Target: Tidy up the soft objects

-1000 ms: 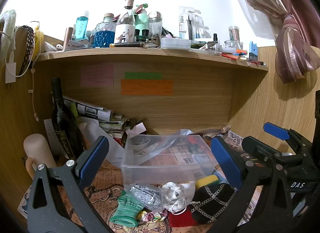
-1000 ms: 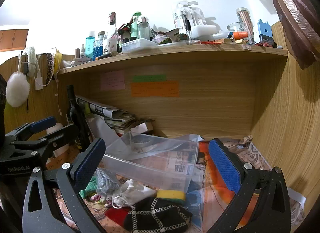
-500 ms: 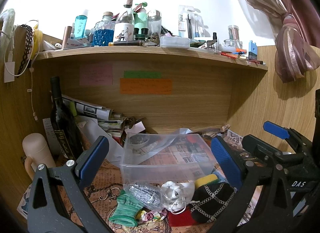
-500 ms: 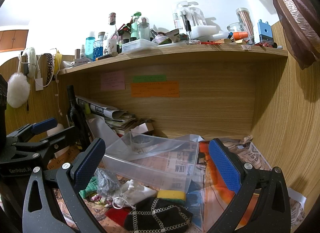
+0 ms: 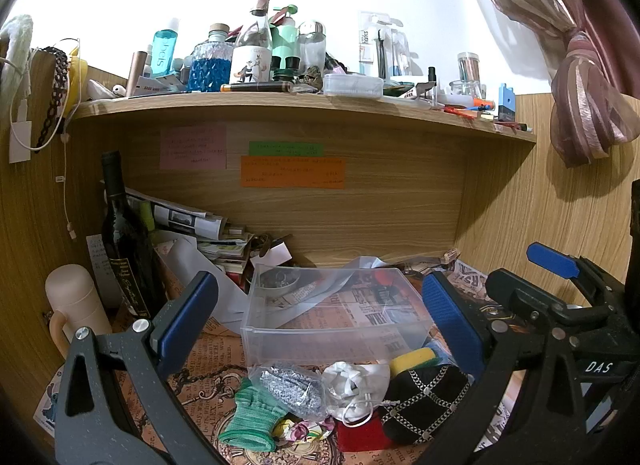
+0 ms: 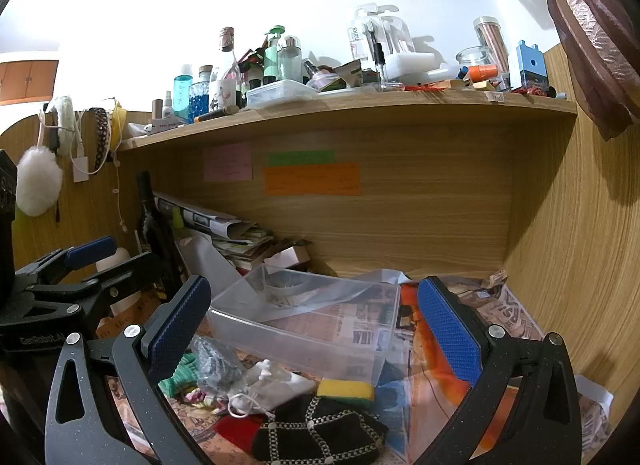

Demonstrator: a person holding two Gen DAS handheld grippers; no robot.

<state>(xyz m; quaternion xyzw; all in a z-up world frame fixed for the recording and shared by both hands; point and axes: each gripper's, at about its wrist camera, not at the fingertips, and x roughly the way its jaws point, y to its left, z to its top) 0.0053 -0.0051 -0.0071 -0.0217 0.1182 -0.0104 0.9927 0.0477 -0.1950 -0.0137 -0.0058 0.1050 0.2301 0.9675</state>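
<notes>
While both tools hang over the cluttered desk, the left gripper (image 5: 316,329) stands with its blue-padded fingers spread wide and nothing between them, and the right gripper (image 6: 314,331) is spread just the same — it holds nothing either. Nearest to them lies a heap of soft things on the patterned paper: a black pouch with a chain pattern (image 5: 424,401) at the right, a red cloth (image 5: 360,435) partly under it, a crumpled white mask with cords (image 5: 356,379) in the middle, a silvery mesh bag (image 5: 290,385) touching the mask, and a green knitted glove (image 5: 250,419) at the left end. A small flowered scrap (image 5: 298,429) sits beside the glove. A yellow sponge (image 5: 412,359) rests between the pouch and the front wall of a clear plastic bin (image 5: 332,339); the bin stands just behind the heap, with a loose clear sheet draped into it and no soft thing inside. Further left stand a cream flask (image 5: 74,305) and a dark wine bottle (image 5: 124,253) — upright, near a stack of papers (image 5: 192,221). On the back panel hang pink, green and orange notes (image 5: 292,171), and the shelf (image 5: 304,103) above is crowded with bottles and jars.
</notes>
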